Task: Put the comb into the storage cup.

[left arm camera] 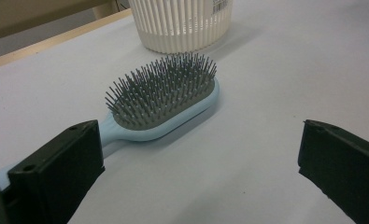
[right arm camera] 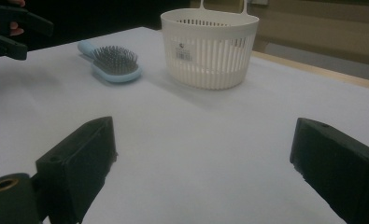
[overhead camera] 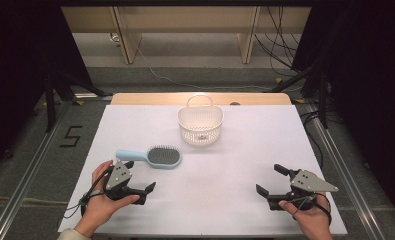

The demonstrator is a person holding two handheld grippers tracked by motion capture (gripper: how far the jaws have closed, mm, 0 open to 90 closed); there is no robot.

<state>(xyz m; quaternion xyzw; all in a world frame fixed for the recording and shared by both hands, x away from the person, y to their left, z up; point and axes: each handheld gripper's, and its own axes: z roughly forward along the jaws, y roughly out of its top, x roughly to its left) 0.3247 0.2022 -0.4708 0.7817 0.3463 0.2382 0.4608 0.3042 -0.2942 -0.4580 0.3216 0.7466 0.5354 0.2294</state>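
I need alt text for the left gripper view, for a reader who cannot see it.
A light blue hairbrush with grey bristles lies bristles up on a white table, just ahead of the open left tongs. Its handle runs toward the left jaw, and a white slatted basket stands behind it.

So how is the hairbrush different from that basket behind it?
The hairbrush is light blue with grey bristles; the basket is white with slatted walls. The hairbrush lies flat, bristles up; the basket stands upright, its handle loop at the far rim. The hairbrush sits right by the left hand-held gripper, the basket farther off. Both rest untouched on the white table.
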